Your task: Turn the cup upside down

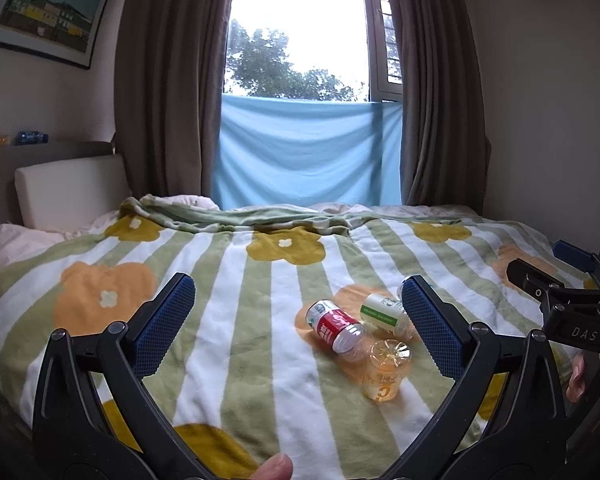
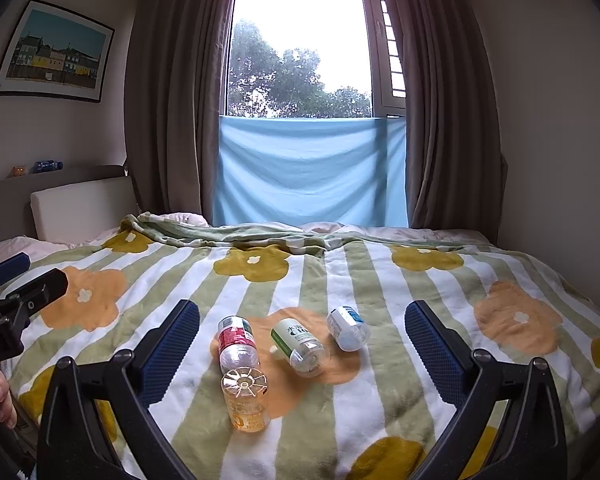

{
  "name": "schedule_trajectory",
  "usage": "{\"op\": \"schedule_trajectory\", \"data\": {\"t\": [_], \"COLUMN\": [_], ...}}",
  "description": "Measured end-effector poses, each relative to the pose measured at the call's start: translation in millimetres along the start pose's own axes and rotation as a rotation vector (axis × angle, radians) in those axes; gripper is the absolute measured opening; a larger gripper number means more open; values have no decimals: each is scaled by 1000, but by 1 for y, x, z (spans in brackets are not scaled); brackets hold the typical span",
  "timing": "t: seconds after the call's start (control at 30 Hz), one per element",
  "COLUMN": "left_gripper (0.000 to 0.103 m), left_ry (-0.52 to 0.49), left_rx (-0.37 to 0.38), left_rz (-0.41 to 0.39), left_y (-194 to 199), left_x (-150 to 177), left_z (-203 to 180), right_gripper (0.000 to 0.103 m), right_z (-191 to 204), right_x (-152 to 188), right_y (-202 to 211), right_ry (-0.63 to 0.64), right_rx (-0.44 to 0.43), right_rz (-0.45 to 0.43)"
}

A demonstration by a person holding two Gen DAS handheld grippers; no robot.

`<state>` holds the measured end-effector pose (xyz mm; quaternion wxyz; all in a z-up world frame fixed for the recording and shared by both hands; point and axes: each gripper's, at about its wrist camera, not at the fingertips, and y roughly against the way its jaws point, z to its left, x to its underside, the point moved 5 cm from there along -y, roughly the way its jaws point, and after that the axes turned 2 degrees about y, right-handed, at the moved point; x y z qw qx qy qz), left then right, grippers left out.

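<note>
Amber-tinted clear plastic: the cup (image 2: 246,402), a small thin-walled vessel standing on the bed's striped flower blanket (image 2: 380,400) with its ribbed, star-moulded base uppermost (so it appears to sit already mouth-down, though the rim against the cloth cannot be seen).

Position: just ahead of the right hand-held gripper (image 2: 302,354), nearer its left finger; ahead of the left hand-held gripper (image 1: 298,322), close inside its right finger.

Neighbours: red-label bottle (image 2: 237,344) lying touching or all but touching the cup's far side; green-label bottle (image 2: 298,346) and blue-label bottle (image 2: 348,328) lying further right, apart from it.

Grippers: both spread wide, holding nothing.

Handling, judged: very light, empty, smooth and somewhat slippery; walls likely flex under squeeze. Soft bedding gives an unsteady footing. Take hold across the printed mid-wall, below the ribbed end, with gentle pressure, approaching from the side away from the red-label bottle.
</note>
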<state>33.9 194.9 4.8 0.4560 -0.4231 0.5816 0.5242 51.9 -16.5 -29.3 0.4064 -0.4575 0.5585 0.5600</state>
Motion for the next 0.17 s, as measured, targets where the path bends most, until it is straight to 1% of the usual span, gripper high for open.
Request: {"op": "schedule_trajectory", "data": {"t": [0.17], "left_gripper": [103], "left_ry": [6], "left_rx": [-9], "left_rz": [-9], "left_y": [3], "left_x": [0], "left_z": [0], "right_gripper": [103], "right_z": [1], "right_x": [0], "right_y": [0], "right_ry": [-1], "right_rx": [0], "right_rz": [-1]}}
